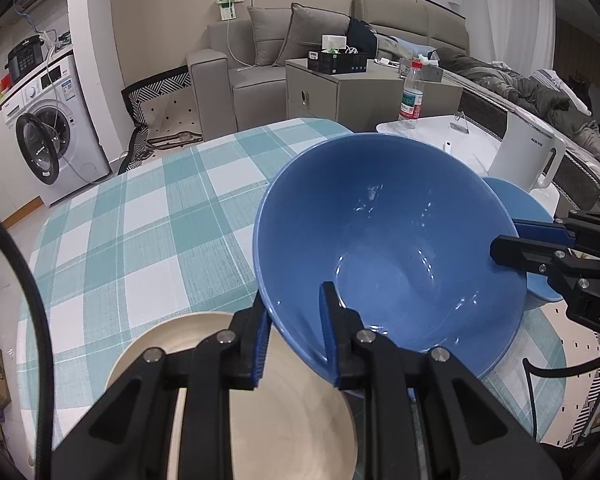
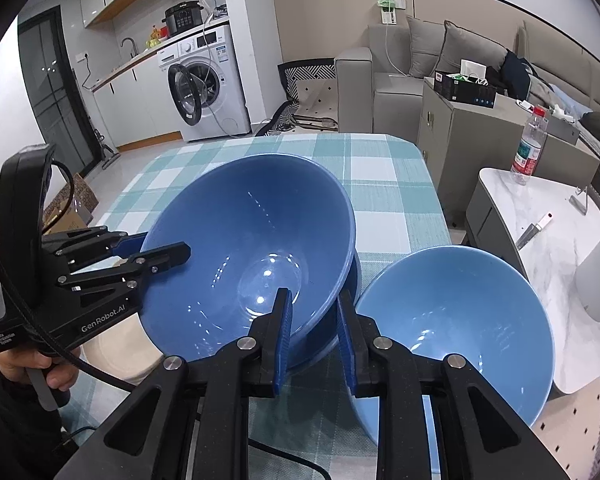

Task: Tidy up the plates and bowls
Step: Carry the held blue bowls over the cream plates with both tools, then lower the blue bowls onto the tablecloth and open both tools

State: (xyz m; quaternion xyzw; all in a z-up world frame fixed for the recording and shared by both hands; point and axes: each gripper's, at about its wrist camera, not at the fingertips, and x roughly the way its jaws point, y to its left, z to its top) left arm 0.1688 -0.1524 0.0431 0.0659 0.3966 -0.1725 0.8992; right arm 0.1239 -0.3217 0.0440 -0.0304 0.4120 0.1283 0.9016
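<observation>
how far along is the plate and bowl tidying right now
Early, by the look of it. Nothing sits visibly stacked yet. In hand: both the left gripper and right gripper clamp opposite rim edges of the dark blue bowl, tilted. Left: the lighter blue bowl and the cream plate sit separate on the checked tablecloth.

The far half of the checked tablecloth (image 2: 380, 168) lies bare, open to a gripper from any side. Nearer, the big blue bowl (image 2: 252, 240) fills the middle, with both grippers (1 on each rim side) closed on it. The lighter blue bowl (image 2: 460, 320) crowds its right flank, the cream plate (image 1: 292, 420) its left. The white kettle (image 1: 528, 156) and water bottle (image 2: 530, 148) block the side table (image 2: 548, 232).
</observation>
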